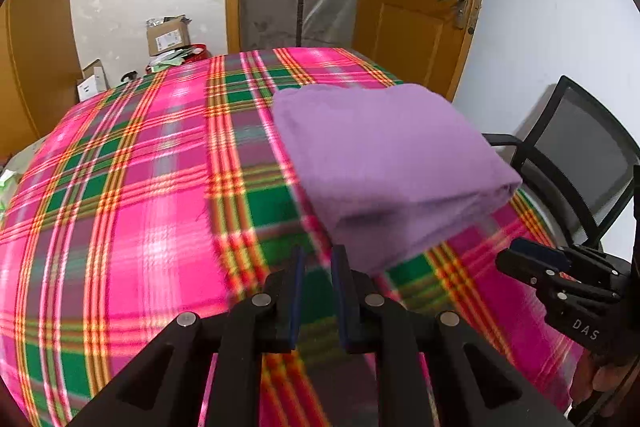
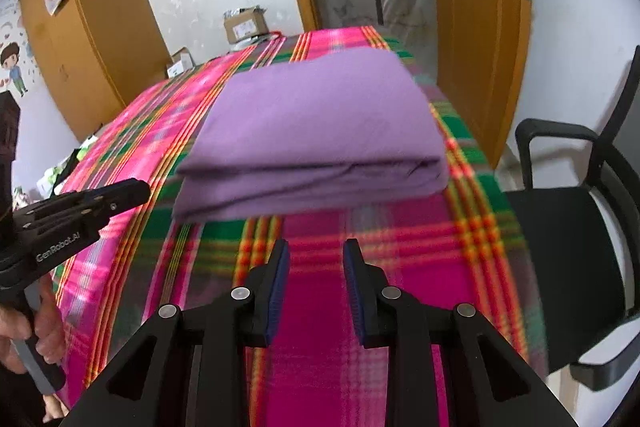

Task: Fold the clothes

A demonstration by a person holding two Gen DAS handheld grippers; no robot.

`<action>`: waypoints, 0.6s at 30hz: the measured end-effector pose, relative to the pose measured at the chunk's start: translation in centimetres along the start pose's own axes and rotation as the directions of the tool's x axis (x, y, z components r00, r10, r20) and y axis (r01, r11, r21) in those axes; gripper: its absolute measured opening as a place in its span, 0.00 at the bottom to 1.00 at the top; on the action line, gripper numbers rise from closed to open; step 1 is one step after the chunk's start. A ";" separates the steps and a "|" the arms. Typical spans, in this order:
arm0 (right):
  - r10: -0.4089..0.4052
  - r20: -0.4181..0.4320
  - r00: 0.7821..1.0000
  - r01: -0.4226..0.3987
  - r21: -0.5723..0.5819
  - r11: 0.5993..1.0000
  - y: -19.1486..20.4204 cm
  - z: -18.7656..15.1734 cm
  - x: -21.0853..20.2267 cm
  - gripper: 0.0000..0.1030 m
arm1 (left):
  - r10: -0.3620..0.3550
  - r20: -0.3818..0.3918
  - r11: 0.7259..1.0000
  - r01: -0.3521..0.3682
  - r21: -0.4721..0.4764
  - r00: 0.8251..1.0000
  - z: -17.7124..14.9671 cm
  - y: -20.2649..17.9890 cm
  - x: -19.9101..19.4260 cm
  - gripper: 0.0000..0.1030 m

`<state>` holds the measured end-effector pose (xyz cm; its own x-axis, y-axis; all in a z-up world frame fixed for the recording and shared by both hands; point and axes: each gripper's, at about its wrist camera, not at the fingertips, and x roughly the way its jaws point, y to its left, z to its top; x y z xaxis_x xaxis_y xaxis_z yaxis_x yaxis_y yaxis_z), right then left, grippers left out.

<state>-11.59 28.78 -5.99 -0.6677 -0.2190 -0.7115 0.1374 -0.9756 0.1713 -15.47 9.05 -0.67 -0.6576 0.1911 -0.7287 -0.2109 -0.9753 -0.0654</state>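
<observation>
The table [image 2: 400,307], covered in a pink and green plaid cloth, fills both views, with a black chair [image 2: 576,239] at its right edge. A purple garment [image 2: 316,131] lies on the cloth toward the far right side, folded into a thick, layered rectangle with its folded edge facing the grippers. The right gripper [image 2: 316,247] hangs over bare cloth just short of that edge, jaws parted moderately, nothing between them. The left gripper [image 1: 318,255] sits near the garment's near-left corner, jaws parted only narrowly, also empty. Neither touches the garment. Judgement: the folding of this piece looks complete or nearly so, and both tools are clear of it. The next move calls for either a final tidy or half-fold, gripping the near edge with both jaws, or fetching another item; none is visible here.
</observation>
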 end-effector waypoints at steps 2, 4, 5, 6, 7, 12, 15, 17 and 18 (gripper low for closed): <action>-0.010 -0.007 1.000 0.010 -0.005 1.000 0.8 -0.7 0.0 0.28 | 0.013 0.000 1.000 -0.013 -0.001 1.000 -0.8 0.3 -0.6 0.14; -0.012 -0.013 1.000 0.012 -0.009 1.000 1.7 -1.2 -0.1 0.28 | 0.024 -0.004 1.000 -0.024 -0.003 1.000 -1.7 0.6 -1.0 0.14; -0.010 -0.016 1.000 0.010 -0.011 1.000 2.0 -1.5 -0.1 0.28 | 0.031 -0.008 1.000 -0.031 -0.006 0.999 -2.1 0.8 -1.2 0.14; -0.010 -0.018 1.000 0.010 -0.014 1.000 2.3 -1.6 -0.2 0.28 | 0.037 -0.011 0.999 -0.037 -0.008 0.999 -2.5 1.1 -1.4 0.14; -0.012 -0.020 1.000 0.012 -0.021 1.000 2.6 -1.9 -0.3 0.28 | 0.042 -0.014 0.999 -0.042 -0.010 0.999 -2.9 1.2 -1.5 0.14; -0.030 -0.026 0.999 0.029 -0.037 0.999 3.3 -2.6 -0.1 0.28 | 0.060 -0.021 0.998 -0.061 -0.016 0.998 -4.2 1.7 -1.7 0.14; -0.048 -0.016 0.999 0.047 -0.045 0.998 3.4 -2.4 0.2 0.28 | 0.065 -0.019 0.998 -0.065 -0.015 0.998 -4.7 1.8 -1.7 0.14; -0.062 -0.009 0.998 0.062 -0.052 0.997 3.6 -2.3 0.5 0.28 | 0.063 -0.016 0.998 -0.063 -0.017 0.998 -4.9 1.9 -1.7 0.14; -0.069 -0.006 0.998 0.069 -0.055 0.996 3.6 -2.2 0.6 0.29 | 0.061 -0.018 0.998 -0.061 -0.018 0.998 -4.9 2.0 -1.7 0.14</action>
<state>-9.91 25.08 -7.27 -0.6711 -0.1508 -0.7259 0.1312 -0.9878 0.0838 -11.24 6.27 -2.86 -0.6557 0.1295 -0.7438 -0.1573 -0.9870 -0.0331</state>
